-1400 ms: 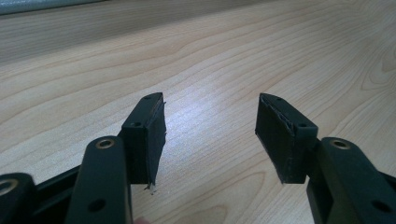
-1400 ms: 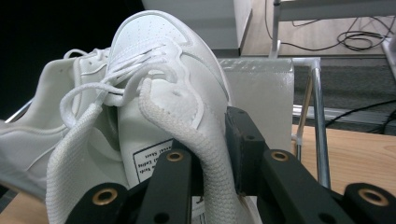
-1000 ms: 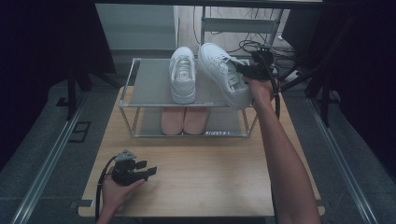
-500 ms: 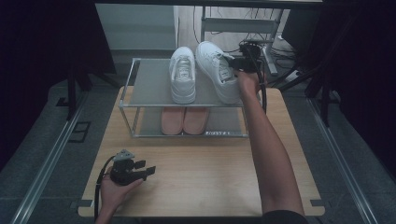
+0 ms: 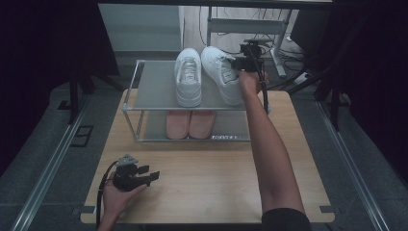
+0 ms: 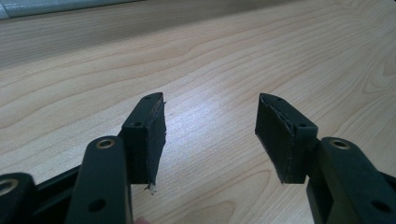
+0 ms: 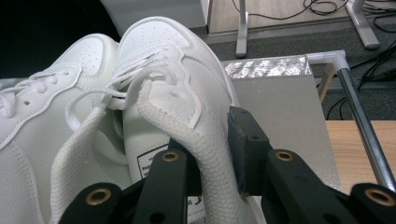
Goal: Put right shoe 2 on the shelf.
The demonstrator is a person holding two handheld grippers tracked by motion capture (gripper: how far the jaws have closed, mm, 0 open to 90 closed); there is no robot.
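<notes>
High view: right gripper [image 5: 239, 63] at the far right of the rack's [image 5: 159, 86] top shelf, against the collar of the right white sneaker [image 5: 220, 77]; that shoe lies angled, toe toward the far edge, just beside the left white sneaker [image 5: 188, 79]; a pink pair [image 5: 189, 123] sits on the lower shelf; small print on the rack's front rail, too small to read. Left gripper [image 5: 153, 177] rests low on the wooden table [image 5: 216, 178], near the front-left corner, well apart from the rack.

Left gripper view: jaws stand apart with bare table between them (nothing held).

Right gripper view: one jaw inside the shoe opening, the other outside; the padded collar of the right white sneaker [image 7: 177, 93] sits between them; jaws have just been opening, and I cannot tell whether the pads press the collar. A white label with dark print shows inside the shoe; lettering unreadable. Left white sneaker [image 7: 56, 107] touches alongside.
</notes>
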